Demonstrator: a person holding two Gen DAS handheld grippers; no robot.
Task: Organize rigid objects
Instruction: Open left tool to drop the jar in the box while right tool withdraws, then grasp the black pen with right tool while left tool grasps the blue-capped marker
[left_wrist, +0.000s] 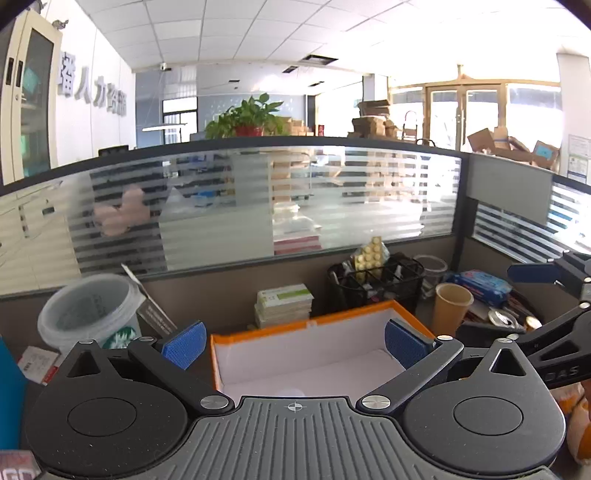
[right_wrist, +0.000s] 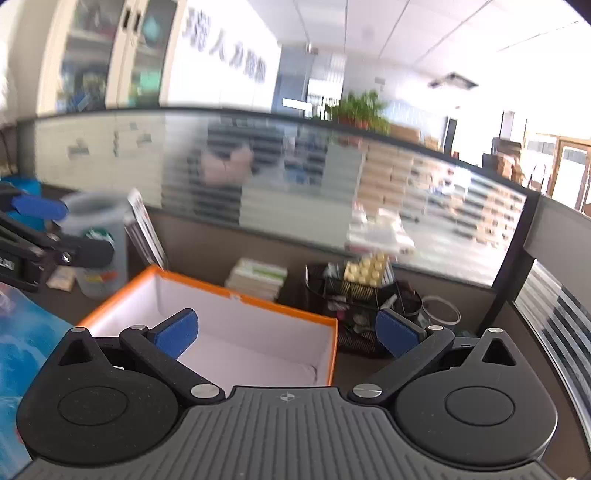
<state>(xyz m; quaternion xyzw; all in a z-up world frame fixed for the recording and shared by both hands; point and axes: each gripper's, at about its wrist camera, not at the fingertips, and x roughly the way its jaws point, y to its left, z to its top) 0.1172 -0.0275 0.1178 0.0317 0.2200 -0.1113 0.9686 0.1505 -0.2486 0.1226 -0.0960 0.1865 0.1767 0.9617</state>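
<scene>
Hovering over orange box (left_wrist: 317, 354) at lower centre, left gripper (left_wrist: 295, 345) spread wide and empty, right gripper (right_wrist: 286, 332) likewise, mesh organizer (right_wrist: 364, 299) right of centre.

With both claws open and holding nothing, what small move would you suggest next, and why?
Probably swing the right claw right toward the paper cup beside the orange box. The box's white interior looks empty, both it and the left claw hold nothing, and the cup stands loose and upright close by.
</scene>
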